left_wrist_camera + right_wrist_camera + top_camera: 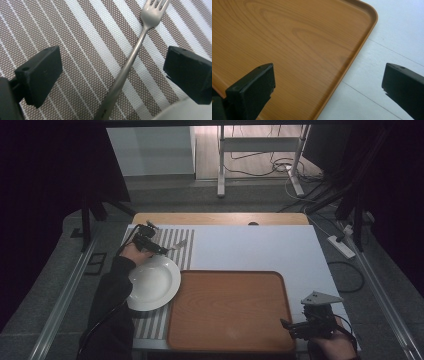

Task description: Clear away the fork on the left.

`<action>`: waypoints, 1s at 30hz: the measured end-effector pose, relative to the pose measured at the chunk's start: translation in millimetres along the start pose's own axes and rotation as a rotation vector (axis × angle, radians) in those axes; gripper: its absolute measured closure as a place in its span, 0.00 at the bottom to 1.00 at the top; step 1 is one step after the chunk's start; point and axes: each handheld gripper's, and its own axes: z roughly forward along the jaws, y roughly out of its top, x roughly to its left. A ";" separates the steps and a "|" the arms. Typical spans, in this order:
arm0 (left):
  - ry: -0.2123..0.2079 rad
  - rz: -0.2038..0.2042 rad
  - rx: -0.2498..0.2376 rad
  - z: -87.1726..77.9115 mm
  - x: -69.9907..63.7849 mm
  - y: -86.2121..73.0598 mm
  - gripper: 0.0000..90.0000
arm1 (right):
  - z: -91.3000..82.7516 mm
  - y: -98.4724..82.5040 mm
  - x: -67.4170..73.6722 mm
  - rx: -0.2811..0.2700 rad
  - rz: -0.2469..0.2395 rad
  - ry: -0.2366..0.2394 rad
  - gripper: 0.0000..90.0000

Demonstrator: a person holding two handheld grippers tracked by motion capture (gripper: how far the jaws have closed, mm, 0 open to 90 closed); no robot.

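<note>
The left gripper [162, 251] is hovering low over the striped placemat [75, 50] just beyond the white plate [152, 282], jaws spread apart around the fork [130, 62] without touching it. The right gripper [287, 325] is resting open at the wooden tray's [299, 45] near right corner.

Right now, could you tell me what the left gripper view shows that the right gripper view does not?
The left gripper view shows a metal fork lying on a brown and white striped placemat, between the wide-open left gripper fingers and untouched, plus a white plate's rim at the lower right. The right gripper view shows a wooden tray, its rounded corner and the white tabletop beside it. Both share black fingers standing apart with nothing gripped, as on the right gripper.
</note>
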 end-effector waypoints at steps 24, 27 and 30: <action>0.004 0.082 0.006 3.9 -4.2 7.9 0.52 | 0.2 0.0 0.7 0.006 -0.016 0.005 0.00; 0.009 0.092 0.005 2.5 -5.2 8.1 0.72 | 0.2 0.0 0.9 0.006 -0.018 0.005 0.00; 0.006 0.085 0.005 2.1 -4.4 7.7 0.89 | 0.2 0.0 0.9 0.006 -0.019 0.005 0.00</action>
